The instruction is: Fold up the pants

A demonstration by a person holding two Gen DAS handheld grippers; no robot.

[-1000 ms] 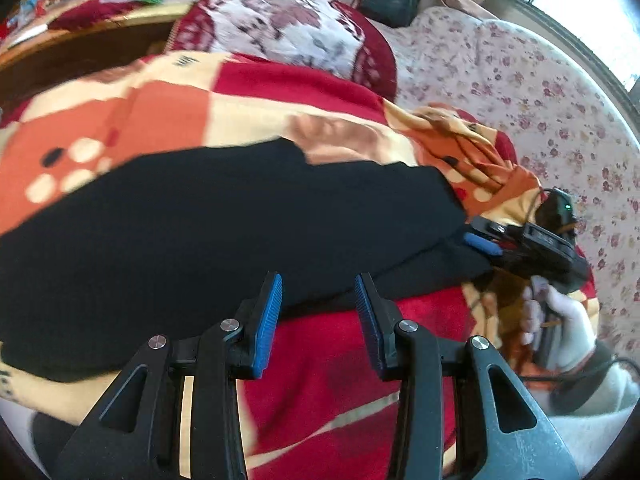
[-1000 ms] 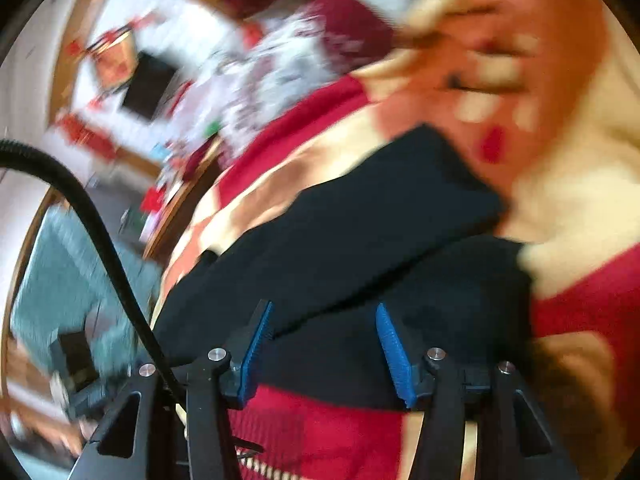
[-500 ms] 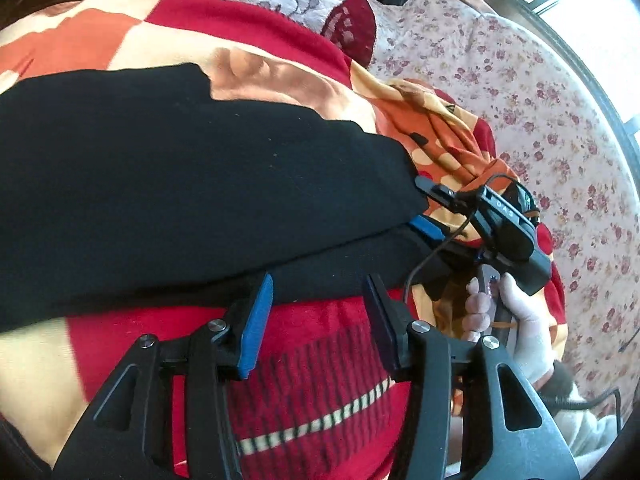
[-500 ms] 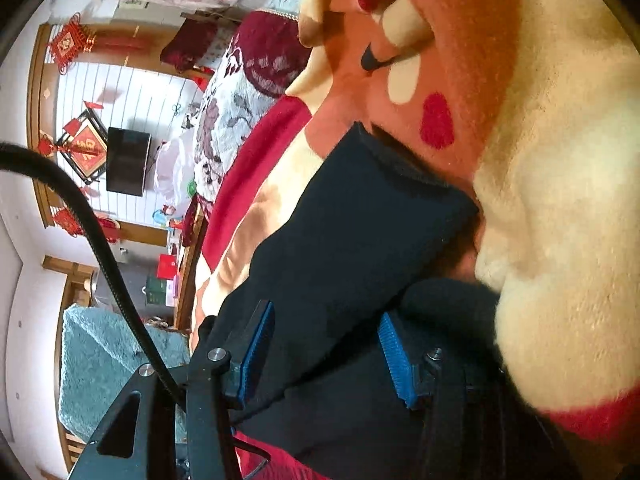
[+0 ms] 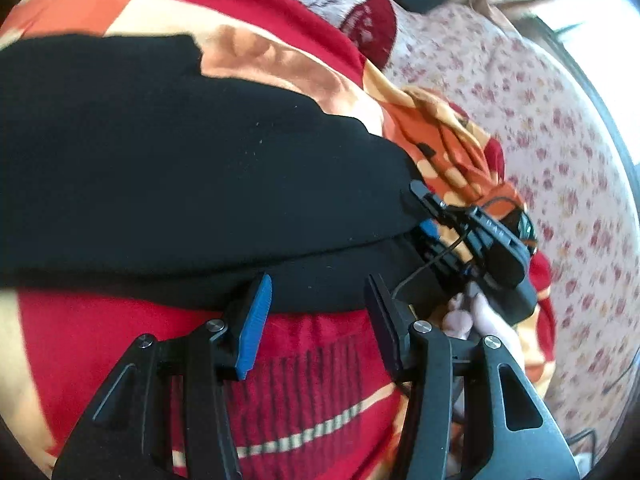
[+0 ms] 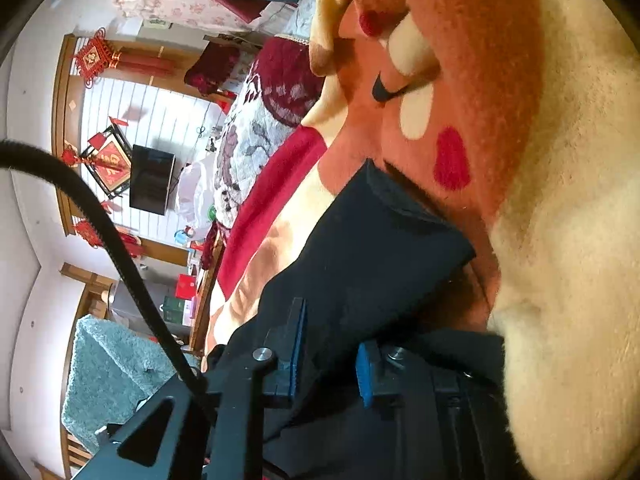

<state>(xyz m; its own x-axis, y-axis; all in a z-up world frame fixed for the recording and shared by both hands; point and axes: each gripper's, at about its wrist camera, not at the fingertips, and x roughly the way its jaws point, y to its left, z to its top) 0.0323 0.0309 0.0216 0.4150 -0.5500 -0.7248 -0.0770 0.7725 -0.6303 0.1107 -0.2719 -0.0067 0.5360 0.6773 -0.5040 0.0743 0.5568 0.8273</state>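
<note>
The pants [image 5: 192, 184] are seen laid across a patterned blanket [image 5: 304, 376] on the bed, with one black layer already brought over another, so a first fold is judged to be done. The upper layer sits a little back from the lower one along the near edge, where a dark strip of the under layer is left showing. Further folds, and some squaring of the edges, are judged to be left.

The left gripper [image 5: 316, 312] is held just at the near edge of the pants, its fingers spread wide and nothing caught between them. The right gripper [image 6: 328, 364] is set at the end of the pants, its fingers drawn to a narrow gap with black cloth lying between them; whether the cloth is truly pinched cannot be told.

The fabric looks thick, matte and plain black, with a stitched hem visible at the folded end in the right wrist view.
</note>
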